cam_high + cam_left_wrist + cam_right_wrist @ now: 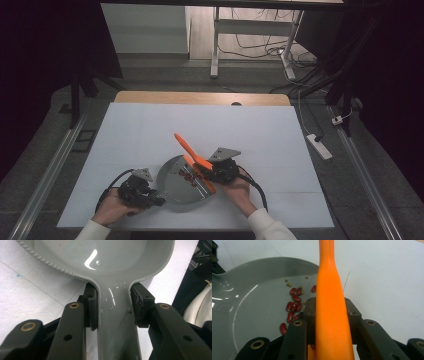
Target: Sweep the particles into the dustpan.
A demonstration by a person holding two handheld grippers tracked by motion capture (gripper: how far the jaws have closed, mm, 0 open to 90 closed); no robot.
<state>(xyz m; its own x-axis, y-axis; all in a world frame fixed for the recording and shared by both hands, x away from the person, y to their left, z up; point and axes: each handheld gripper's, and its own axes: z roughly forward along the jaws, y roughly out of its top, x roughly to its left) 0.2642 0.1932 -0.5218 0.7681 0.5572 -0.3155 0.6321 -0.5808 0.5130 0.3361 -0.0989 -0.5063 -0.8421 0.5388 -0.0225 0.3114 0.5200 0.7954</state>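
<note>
Risks, view by view. High view: my left gripper holds the grey dustpan by its handle at the near side of the white table, while my right gripper carries the orange brush slantwise over the pan's right part. A few red beans lie in the pan under the brush. If I sweep too hard here, I judge the beans could skip over the rim onto the table.

Left gripper view: both pads are clamped against the sides of the dustpan's handle, which is glossy and narrows toward me. A slick handle could twist in this grip, and a tilting pan would let the contents slide out.

Right gripper view: my jaws are closed on the brush's handle, which runs up the middle away from me. Beans and small yellowish grains rest in the pan left of it. Pressing the brush sideways might lever it round between the pads, and I would lose aim.
</note>
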